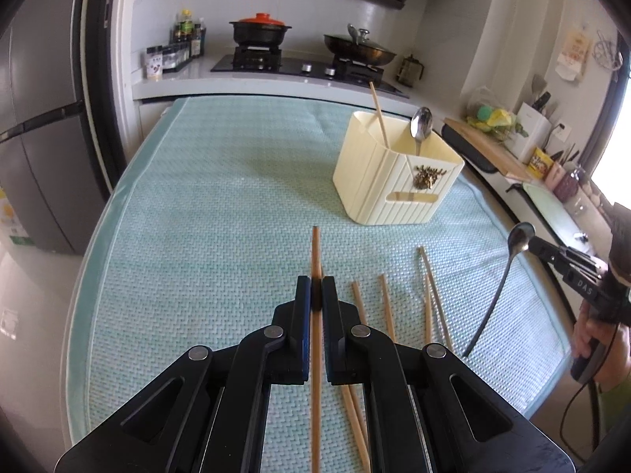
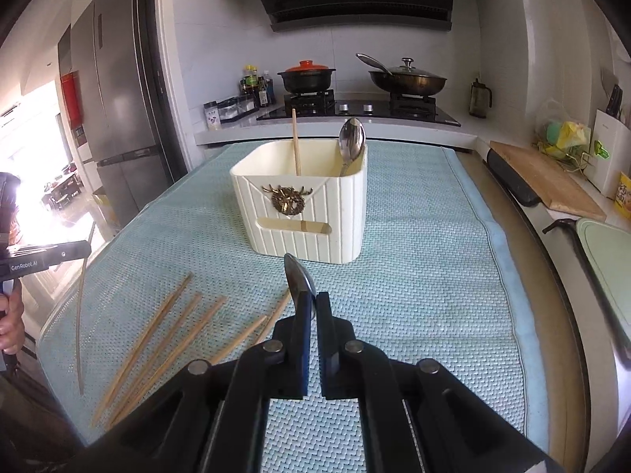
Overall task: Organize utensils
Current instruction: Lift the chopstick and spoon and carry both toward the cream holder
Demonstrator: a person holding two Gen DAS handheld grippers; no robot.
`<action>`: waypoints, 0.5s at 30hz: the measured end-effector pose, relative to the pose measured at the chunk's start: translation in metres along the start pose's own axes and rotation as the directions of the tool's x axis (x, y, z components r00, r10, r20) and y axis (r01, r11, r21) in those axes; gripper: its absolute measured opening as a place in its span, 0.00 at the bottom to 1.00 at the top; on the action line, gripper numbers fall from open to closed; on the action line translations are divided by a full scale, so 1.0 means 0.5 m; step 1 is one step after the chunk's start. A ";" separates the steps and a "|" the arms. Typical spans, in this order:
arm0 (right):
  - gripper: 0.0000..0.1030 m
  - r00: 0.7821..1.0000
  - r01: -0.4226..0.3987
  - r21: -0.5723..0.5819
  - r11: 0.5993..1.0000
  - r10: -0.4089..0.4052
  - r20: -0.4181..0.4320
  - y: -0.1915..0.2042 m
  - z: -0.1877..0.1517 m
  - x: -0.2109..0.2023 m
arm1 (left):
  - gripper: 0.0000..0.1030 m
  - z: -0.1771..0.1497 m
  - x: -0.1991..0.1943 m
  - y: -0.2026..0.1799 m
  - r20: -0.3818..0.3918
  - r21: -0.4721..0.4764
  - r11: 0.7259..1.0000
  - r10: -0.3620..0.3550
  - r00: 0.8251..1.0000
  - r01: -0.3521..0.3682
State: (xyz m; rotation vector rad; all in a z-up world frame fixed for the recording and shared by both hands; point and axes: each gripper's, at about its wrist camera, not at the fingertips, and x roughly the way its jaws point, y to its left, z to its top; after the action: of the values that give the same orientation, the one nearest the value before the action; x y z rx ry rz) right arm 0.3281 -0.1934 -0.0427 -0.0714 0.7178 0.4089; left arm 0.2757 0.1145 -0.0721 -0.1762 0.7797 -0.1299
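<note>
A: Counter (image 2: 434, 276) under teal woven mat; cream utensil holder (image 2: 303, 213) upright mid-mat, one chopstick (image 2: 295, 142) and one spoon (image 2: 352, 142) standing inside.

B: Left claw (image 1: 316, 295)?

A: Clamped on a single wooden chopstick (image 1: 316, 252), raised off the mat; stick runs between the jaws and past the tips toward the holder.

B: Right claw (image 2: 311, 307)?

A: Clamped on a steel spoon (image 2: 297, 276), bowl ahead of the tips, handle hanging below. Holder directly ahead.

B: Loose items?

A: Chopsticks (image 2: 165, 339) scattered on the near mat, between the claws. Open mat left and right of holder; mat edge close at right.

B: Writing?

A: "GenRobot.AI" on left claw, "DAS" on right.
</note>
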 end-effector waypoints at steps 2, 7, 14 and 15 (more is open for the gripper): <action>0.03 1.000 0.008 -0.017 1.000 -0.007 0.020 0.009 0.000 -0.013 | 0.03 -0.001 -0.009 0.001 0.012 -0.001 1.000 -0.003 1.000 0.003; 0.02 0.997 0.038 -0.053 0.998 -0.034 0.074 0.026 0.003 -0.039 | 0.03 0.000 -0.025 0.005 0.035 -0.011 1.000 -0.008 0.999 0.009; 0.00 0.990 0.061 -0.070 0.996 -0.051 0.135 0.037 0.011 -0.070 | 0.03 0.003 -0.040 0.005 0.054 -0.012 1.000 -0.009 0.999 0.010; 0.00 0.988 0.063 -0.067 0.996 -0.053 0.142 0.036 0.014 -0.074 | 0.03 0.003 -0.041 0.006 0.056 -0.012 1.000 -0.009 0.998 0.010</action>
State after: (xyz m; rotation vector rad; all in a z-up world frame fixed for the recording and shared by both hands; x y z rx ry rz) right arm 0.3005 -0.1882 -0.0123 -0.1297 0.5614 0.3798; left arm 0.2622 0.1214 -0.0575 -0.1942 0.7244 -0.1288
